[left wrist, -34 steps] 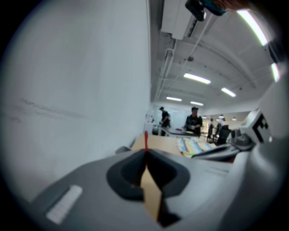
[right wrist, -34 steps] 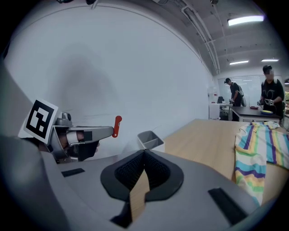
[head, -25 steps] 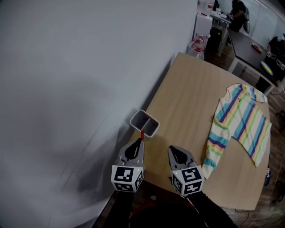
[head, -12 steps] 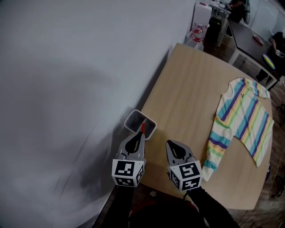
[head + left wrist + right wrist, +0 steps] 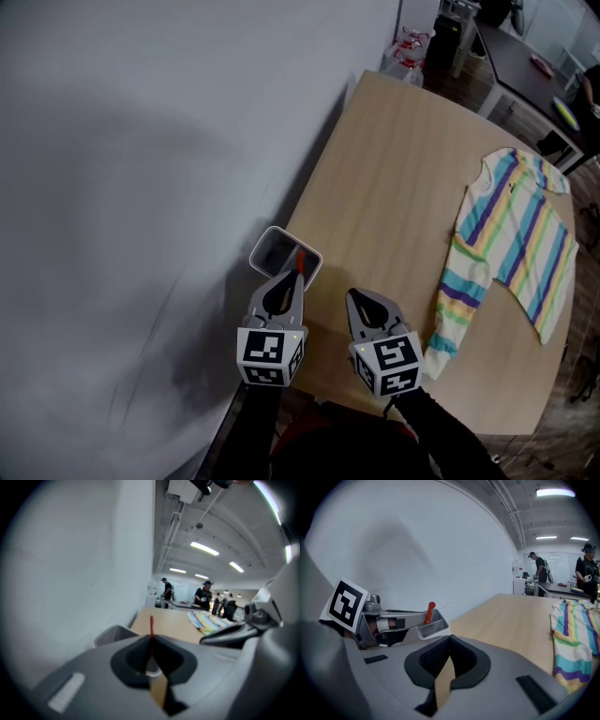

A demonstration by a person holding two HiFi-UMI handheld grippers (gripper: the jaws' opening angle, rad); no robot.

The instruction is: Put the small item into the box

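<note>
Wall surface [image 5: 122,187], plain white, filled the left half of the head view. At its foot, on the left edge of the wooden table [image 5: 394,178], stood the grey box [image 5: 277,251], open-topped, low and slightly left of frame centre. The left gripper [image 5: 298,276] was positioned directly below the box in the frame, with its jaws closed on the small red item [image 5: 300,260], a slim stick with a rounded head. The item stood upright from the jaw tips, over the box's near right rim; whether it touched the rim could not be determined. The left gripper view confirmed the clamp: the red item [image 5: 151,624] rose from the closed jaws, with the box [image 5: 110,633] just left of it. The right gripper [image 5: 354,298] hovered beside the left one, apart from it, its jaws together with nothing between them, as its own view [image 5: 449,641] showed. At the right of the table lay a striped sweater [image 5: 511,234], spread flat, well apart from the box.
</note>
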